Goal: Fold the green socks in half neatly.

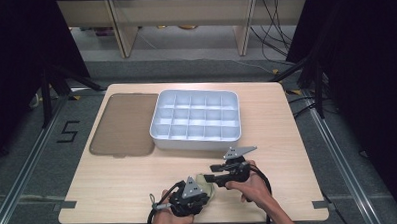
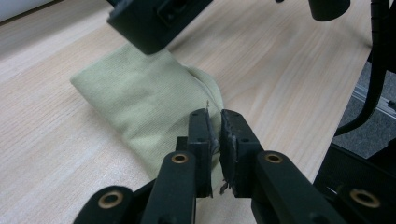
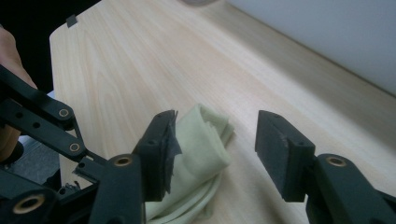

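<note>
The left gripper point(image 2: 215, 140) has its jaws pressed nearly together, pinching a fold of the pale green cloth point(image 2: 149, 107) between the pads; the left gripper view shows the fabric's edge caught in the narrow slit between them. In the high view this left gripper point(image 1: 201, 189) sits at the near edge of the table point(image 1: 114, 185), with the cloth point(image 1: 205, 181) peeking out just beyond its grey plate.

The right gripper point(image 3: 212, 149) stands with its jaws spread apart, and nothing is pressed between them. The right gripper view shows the rolled end of the cloth point(image 3: 201, 149) lying on the table just beyond the left-hand jaw, close to its pad but not clamped. From above, the right gripper point(image 1: 213, 174) lies just beside the left one, its tips pointing toward the cloth.

The left gripper view gives the weave and the soft folded bulk of the cloth, stretching away from the pinching jaws, with the body of the other gripper hanging above its far end. The high view adds what lies farther out: a white compartment tray point(image 1: 196, 119) beyond both grippers, and a brownish translucent lid point(image 1: 122, 124) flat on the table to the tray's left, touching or nearly touching it.
</note>
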A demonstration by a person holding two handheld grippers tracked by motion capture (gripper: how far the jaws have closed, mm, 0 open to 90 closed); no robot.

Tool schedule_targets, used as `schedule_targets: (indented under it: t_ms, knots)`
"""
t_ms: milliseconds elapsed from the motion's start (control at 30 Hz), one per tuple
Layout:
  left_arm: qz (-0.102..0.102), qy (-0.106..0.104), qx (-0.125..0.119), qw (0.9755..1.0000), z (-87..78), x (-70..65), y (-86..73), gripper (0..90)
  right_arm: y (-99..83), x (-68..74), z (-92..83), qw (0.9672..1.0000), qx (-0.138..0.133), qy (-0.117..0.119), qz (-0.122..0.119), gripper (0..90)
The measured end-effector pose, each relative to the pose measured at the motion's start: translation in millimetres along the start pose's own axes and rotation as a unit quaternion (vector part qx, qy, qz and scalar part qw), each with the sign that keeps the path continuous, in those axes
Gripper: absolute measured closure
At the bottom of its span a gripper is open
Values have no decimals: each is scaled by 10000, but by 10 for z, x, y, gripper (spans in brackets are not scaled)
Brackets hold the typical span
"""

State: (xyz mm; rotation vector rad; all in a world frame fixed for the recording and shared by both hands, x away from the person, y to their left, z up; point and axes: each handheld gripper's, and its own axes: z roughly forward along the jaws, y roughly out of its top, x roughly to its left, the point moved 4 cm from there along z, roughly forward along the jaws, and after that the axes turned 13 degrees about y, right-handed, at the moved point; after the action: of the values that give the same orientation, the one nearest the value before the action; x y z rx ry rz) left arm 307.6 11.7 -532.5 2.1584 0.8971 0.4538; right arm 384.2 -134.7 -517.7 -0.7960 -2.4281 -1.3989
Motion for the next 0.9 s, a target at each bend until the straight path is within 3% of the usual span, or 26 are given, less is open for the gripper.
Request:
schedule_targets:
  t_ms: [100,167,233,300,333,467,567,600,633,800,900]
  knots:
    - [36,41,13,10000,0,7,-2,816,1,5,27,10000,32,55,-20,467]
    - [17,25,-8,10000,3,3,-4,813,-2,24,94,9997,98,215,-19,468]
    - [22,-5,-30,10000,0,-10,-4,810,-12,32,136,9997,221,110,-43,471]
    - [63,36,-4,10000,-1,-7,-6,806,-21,37,173,9994,333,119,6,474]
    - [-61,63,3,10000,6,-20,-11,805,-30,35,199,9992,385,127,27,474]
    - [41,27,-11,10000,-6,-21,-11,803,-56,27,251,9985,527,133,102,478]
    - [-18,8,-81,10000,0,-40,-5,794,-75,8,266,9980,599,99,173,486]
    - [117,66,-17,9999,-6,-16,-12,790,-81,3,273,9980,596,76,178,494]
    - [117,66,-17,9999,-6,-16,-12,788,-82,7,276,9980,606,104,170,504]
    - [-1,1,-33,10000,-12,-30,-14,780,-96,28,295,9978,649,66,76,573]
    - [-72,-162,21,9998,-56,-15,-4,729,-101,41,294,9978,619,124,211,615]
